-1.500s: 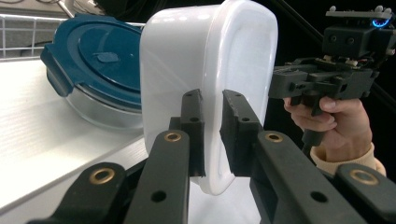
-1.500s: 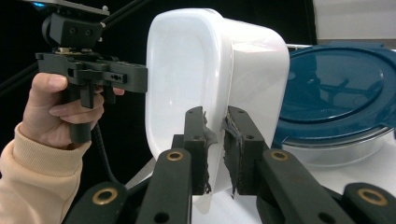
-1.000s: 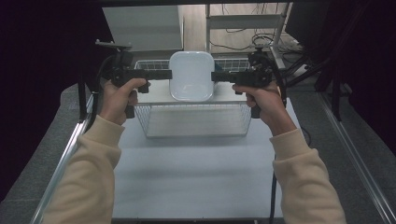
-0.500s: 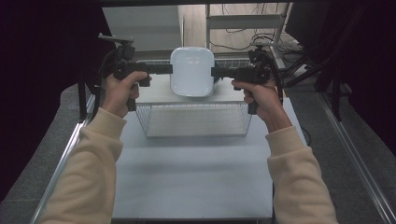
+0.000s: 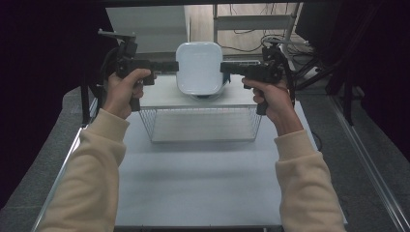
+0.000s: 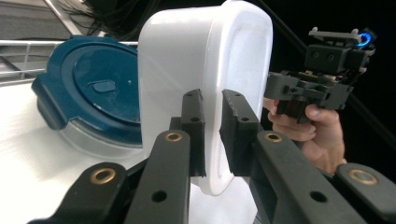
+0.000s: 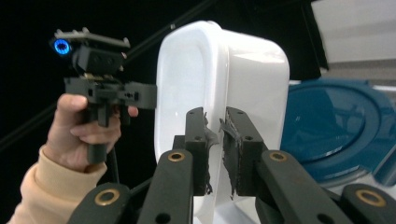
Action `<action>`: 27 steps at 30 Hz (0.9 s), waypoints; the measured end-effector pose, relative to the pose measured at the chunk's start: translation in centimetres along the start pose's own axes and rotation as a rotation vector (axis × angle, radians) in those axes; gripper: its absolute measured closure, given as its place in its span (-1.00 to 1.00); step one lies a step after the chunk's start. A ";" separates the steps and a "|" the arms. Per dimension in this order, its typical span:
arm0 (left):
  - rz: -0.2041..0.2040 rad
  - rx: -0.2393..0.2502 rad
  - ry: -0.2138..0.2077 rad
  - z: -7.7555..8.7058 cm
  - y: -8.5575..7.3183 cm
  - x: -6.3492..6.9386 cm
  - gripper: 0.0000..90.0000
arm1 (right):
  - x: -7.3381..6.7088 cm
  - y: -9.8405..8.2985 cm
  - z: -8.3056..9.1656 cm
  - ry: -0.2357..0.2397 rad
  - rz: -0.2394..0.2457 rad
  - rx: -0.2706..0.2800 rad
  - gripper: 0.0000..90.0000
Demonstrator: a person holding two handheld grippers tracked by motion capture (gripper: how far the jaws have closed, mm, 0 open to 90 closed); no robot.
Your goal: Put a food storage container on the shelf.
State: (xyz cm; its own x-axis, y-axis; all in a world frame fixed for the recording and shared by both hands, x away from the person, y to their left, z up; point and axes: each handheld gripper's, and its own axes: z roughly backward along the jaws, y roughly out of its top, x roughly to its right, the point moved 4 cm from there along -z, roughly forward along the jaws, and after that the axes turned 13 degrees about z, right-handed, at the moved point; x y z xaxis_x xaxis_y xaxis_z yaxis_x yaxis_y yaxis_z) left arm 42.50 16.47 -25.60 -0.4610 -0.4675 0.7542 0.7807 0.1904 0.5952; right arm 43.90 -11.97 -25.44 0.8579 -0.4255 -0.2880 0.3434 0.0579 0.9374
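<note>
At the bottom of the high view two cream sleeves run up from the lower corners, over the pale table [image 5: 198, 188], to the hands in the upper half of the frame. Above the table's bare middle stands a wire basket [image 5: 200, 126] carrying a flat white shelf top [image 5: 164, 96]. The left gripper [image 5: 169, 66], at upper left, and the right gripper [image 5: 227, 67], at upper right, point inward toward each other and clamp opposite edges of a white rectangular container [image 5: 199, 67], which hangs at the upper centre of the frame above the shelf, its open side facing the camera. In the left gripper view the two black jaws rise from the bottom and pinch the container's rim [image 6: 210, 93], one pad inside the wall and one outside; the other hand with its gripper [image 6: 322, 84] shows at the right edge. In the right gripper view the jaws likewise grasp the container's wall [image 7: 219, 88] at the centre, with the far hand and gripper [image 7: 107, 93] at the left. Beyond the container lies a clear tub with a dark blue lid [image 6: 93, 88] on the white surface, seen at the left of the left gripper view and at the right of the right gripper view [image 7: 331, 130].
</note>
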 end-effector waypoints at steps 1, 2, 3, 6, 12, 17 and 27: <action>0.000 0.000 0.000 0.0 0.0 0.0 0.79 | 0.2 0.1 0.0 -0.001 -0.003 0.003 0.78; 0.002 0.002 0.009 -0.3 0.4 -0.1 0.79 | 0.4 0.1 -0.1 0.000 -0.006 0.004 0.78; 0.002 0.002 0.009 -0.3 0.4 -0.1 0.79 | 0.7 0.1 -0.2 -0.002 -0.012 0.005 0.78; 0.014 0.003 0.019 -0.9 1.3 -0.5 0.78 | 1.5 0.2 -0.5 -0.008 -0.025 0.016 0.78; 0.059 0.010 0.012 -1.5 2.7 -1.5 0.78 | 2.7 0.5 -1.1 -0.004 -0.052 0.047 0.79; 0.125 0.014 0.003 -2.4 3.5 -2.9 0.77 | 3.9 0.3 -1.8 -0.015 -0.098 0.048 0.75; 0.235 0.035 -0.006 -4.5 4.7 -5.8 0.59 | 7.1 -0.6 -3.4 -0.039 -0.218 0.092 0.59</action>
State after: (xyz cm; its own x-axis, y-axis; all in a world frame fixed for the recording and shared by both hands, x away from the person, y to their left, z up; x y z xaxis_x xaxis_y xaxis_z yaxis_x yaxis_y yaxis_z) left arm 50.71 16.19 -28.42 -0.2705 -0.4019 0.8748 0.8517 0.3238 0.4121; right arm 51.12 -11.98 -28.71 0.7510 -0.4539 -0.4795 0.4813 -0.1206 0.8682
